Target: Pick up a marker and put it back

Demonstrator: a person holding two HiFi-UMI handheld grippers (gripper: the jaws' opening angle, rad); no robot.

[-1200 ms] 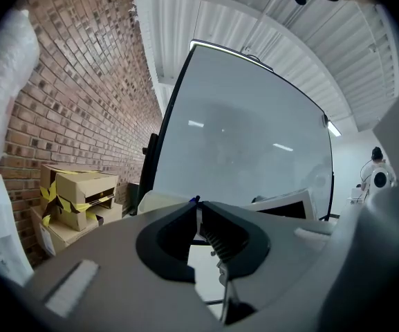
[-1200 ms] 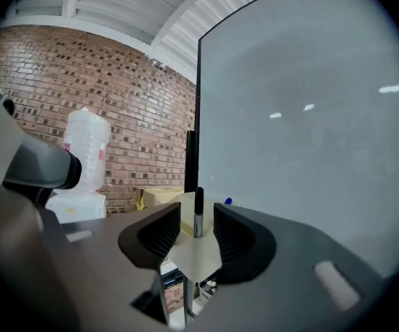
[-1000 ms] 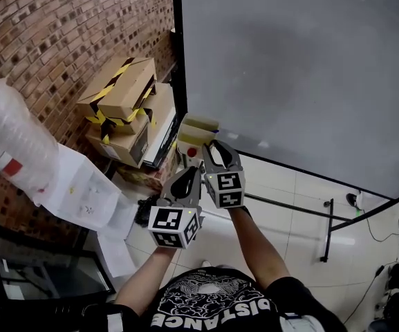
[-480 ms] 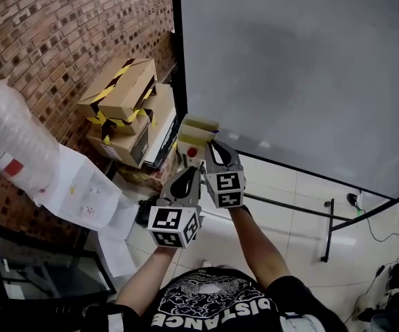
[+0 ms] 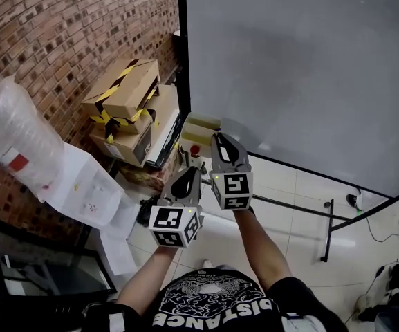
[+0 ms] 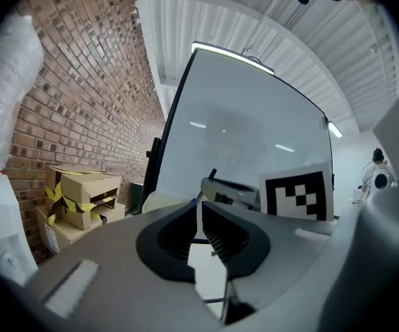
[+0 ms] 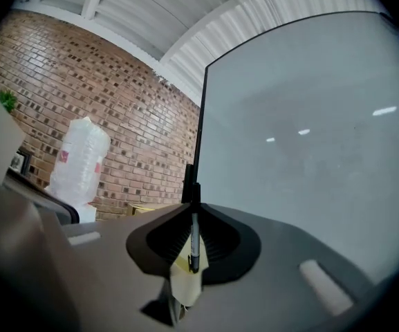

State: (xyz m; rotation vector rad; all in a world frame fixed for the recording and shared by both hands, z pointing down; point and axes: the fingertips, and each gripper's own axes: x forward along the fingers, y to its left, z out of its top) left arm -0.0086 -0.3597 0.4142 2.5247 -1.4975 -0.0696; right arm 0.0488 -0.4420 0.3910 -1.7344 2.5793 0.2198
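Right gripper [image 7: 193, 209], centre frame in the head view [image 5: 218, 139], is clamped on the marker [image 7: 194, 239]. The pen stands upright between its pads, dark cap on top. It sits just above a pale yellow box [image 5: 199, 131], by the lower left corner of the whiteboard [image 5: 303, 68]. Left gripper [image 6: 199, 209] hangs lower left of it [image 5: 193, 171], jaws drawn nearly together, nothing between them.

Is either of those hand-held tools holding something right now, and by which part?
The right tool holds a marker by its pale barrel, with the dark end sticking out past the tips. The left tool holds nothing.
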